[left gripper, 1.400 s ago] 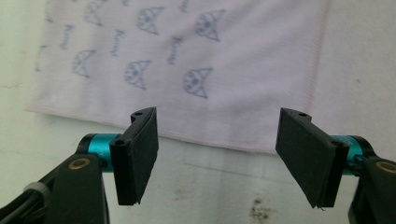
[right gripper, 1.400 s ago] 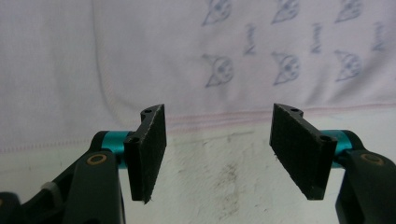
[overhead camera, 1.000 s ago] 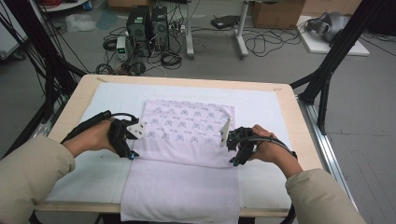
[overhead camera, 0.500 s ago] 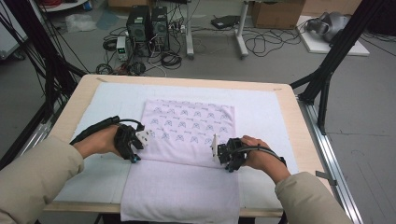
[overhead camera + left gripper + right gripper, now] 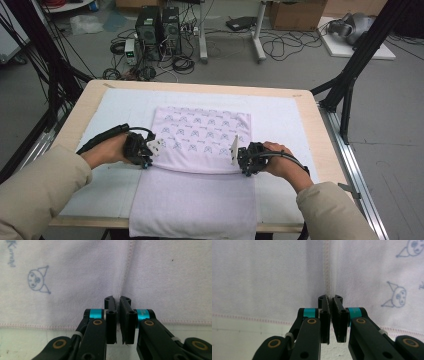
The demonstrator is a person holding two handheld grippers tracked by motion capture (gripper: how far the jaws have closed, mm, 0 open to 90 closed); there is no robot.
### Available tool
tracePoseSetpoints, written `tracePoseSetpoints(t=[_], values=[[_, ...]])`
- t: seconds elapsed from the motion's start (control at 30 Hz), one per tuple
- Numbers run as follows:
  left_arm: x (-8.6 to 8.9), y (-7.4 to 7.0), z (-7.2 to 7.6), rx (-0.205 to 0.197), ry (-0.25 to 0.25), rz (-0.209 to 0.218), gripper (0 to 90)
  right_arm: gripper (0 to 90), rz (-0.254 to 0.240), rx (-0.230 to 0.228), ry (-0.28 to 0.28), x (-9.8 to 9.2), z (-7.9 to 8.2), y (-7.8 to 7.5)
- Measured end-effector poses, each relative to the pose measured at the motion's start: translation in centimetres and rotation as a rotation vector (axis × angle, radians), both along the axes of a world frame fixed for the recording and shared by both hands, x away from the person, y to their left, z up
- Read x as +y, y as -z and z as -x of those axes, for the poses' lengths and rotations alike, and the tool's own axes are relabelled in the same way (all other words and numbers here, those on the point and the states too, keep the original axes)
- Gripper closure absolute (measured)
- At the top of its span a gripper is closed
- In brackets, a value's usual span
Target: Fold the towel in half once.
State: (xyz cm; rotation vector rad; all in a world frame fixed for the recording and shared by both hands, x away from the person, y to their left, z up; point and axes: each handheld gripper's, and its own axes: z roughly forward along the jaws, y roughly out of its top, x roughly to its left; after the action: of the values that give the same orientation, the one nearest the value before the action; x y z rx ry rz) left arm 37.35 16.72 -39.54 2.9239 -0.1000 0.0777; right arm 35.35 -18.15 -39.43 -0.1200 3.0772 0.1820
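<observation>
While the towel (image 5: 202, 150) lies folded on the table (image 5: 310, 120), left gripper (image 5: 150, 152) and right gripper (image 5: 239, 159), jaws just closing, pinch its fold's opposite ends.

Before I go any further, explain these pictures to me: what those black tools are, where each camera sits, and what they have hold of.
A person sits at a table with a hand-held gripper in each hand, a two-jaw pincer worked by squeezing. The high view comes from a camera above, looking down on the table. The other two views come from small cameras riding on each tool, looking along its black jaws. A pale lilac towel printed with small cat-like faces lies partly folded on a white mat. The left hand-held gripper and the right hand-held gripper have just been closing, and each now pinches the towel's folded edge, one at each side.
</observation>
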Motion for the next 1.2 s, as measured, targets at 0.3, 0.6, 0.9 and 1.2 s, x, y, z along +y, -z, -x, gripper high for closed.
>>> tracePoseSetpoints(t=[0.3, 0.6, 0.9, 1.2], values=[[1.0, -2.9, 1.6, 0.032, 0.017, 0.097, 84.4, 85.4, -0.069, 0.018, 0.003, -1.5, 0.9, -2.3], [1.2, -4.1, 4.6, 0.065, 0.079, 0.110, 84.3, 85.2, -0.092, 0.084, -0.045, -1.8, 3.8, -4.3], [1.3, -4.0, 8.3, 0.084, 0.151, 0.135, 84.2, 85.2, -0.107, 0.179, -0.086, -2.0, 6.3, -4.2], [2.1, -4.0, 12.1, 0.167, 0.218, 0.296, 42.4, 55.6, -0.229, 0.348, -0.160, -2.8, 9.2, -4.5]])
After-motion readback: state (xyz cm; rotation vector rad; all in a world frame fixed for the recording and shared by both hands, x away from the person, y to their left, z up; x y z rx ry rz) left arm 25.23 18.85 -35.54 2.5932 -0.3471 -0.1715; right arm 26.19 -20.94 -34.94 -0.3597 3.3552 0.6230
